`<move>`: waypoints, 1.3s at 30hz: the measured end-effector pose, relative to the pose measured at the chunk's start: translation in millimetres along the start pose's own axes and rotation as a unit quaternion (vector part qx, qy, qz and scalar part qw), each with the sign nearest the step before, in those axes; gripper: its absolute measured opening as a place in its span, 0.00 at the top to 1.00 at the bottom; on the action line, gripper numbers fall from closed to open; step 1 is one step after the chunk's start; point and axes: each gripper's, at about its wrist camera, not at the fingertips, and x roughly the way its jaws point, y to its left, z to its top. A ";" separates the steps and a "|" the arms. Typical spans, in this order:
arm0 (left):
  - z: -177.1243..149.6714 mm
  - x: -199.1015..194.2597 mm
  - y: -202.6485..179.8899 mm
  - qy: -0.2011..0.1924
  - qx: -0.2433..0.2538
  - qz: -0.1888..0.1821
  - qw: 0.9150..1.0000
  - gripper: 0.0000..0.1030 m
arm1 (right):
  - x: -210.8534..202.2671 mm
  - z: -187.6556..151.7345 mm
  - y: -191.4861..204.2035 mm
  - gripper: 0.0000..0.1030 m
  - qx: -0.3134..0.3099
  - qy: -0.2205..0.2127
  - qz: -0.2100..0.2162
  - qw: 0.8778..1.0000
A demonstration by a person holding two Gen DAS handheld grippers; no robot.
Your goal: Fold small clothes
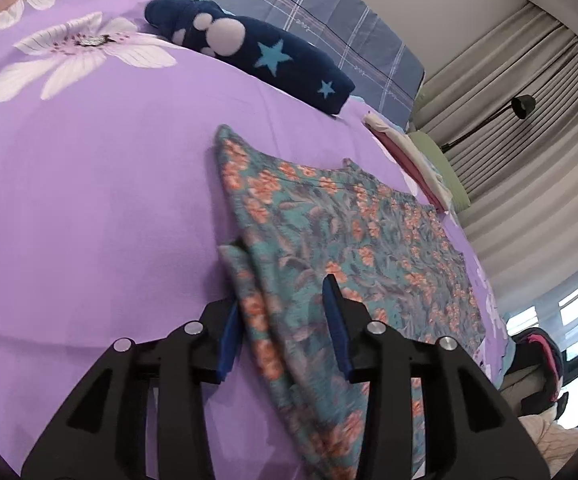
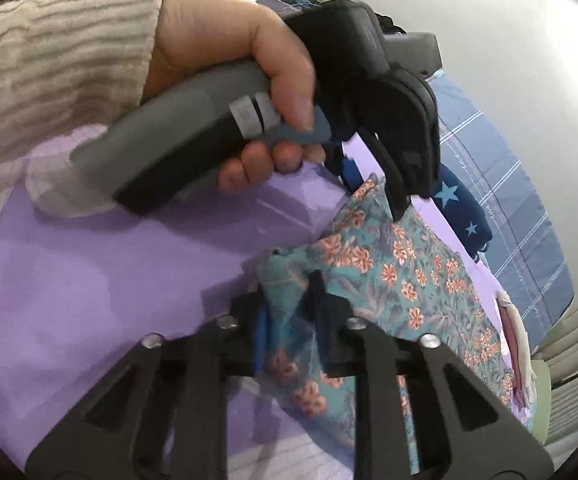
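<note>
Fingers [image 2: 263,340] pinch floral garment [image 2: 401,276] (bunched).

A purple bedsheet [image 1: 89,200] printed with large white flowers fills most of the left wrist view. At upper centre, a dark blue plush cushion [image 1: 257,56] with 2 light blue stars and white paw marks lies on it. Behind that, a grey-blue checked quilt [image 1: 329,12] runs along the top. A black lamp [image 1: 523,106] hangs at the upper right, in front of beige curtains [image 1: 529,152]. At centre right, a pink and white folded stack [image 1: 405,152] sits at the sheet's edge.
</note>
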 end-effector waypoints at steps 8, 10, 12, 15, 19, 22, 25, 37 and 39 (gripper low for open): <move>20.5 -7.2 -30.2 -0.025 0.008 -0.001 1.000 0.94 | -37.9 -3.5 -74.4 0.88 0.159 -0.065 0.060 0.983; 27.9 -13.4 -52.9 -0.035 0.030 0.004 0.999 0.94 | -50.7 -9.7 -97.1 0.88 0.200 -0.084 0.076 0.973; 34.0 -15.6 -76.5 -0.041 0.051 0.007 0.998 0.94 | -66.1 -17.9 -112.2 0.88 0.228 -0.099 0.079 0.965; 42.0 -9.8 -112.5 -0.044 0.076 0.002 0.996 0.94 | -86.3 -42.0 -143.3 0.89 0.283 -0.119 0.081 0.948; 49.9 16.3 -170.2 -0.033 0.116 -0.002 0.993 0.94 | -108.5 -92.0 -192.4 0.89 0.372 -0.136 0.085 0.914; 51.4 51.6 -220.6 -0.013 0.153 -0.001 0.988 0.94 | -118.2 -129.4 -220.2 0.89 0.420 -0.141 0.078 0.893; 48.7 92.0 -260.8 0.013 0.178 0.002 0.984 0.94 | -127.7 -176.5 -247.1 0.89 0.473 -0.140 0.061 0.868; -1.8 264.2 -355.1 0.135 0.278 0.078 0.948 0.92 | -107.8 -328.1 -287.5 0.89 0.625 -0.075 0.054 0.775; -6.4 272.8 -356.6 0.136 0.287 0.084 0.944 0.86 | -103.6 -338.3 -287.1 0.89 0.634 -0.069 0.060 0.768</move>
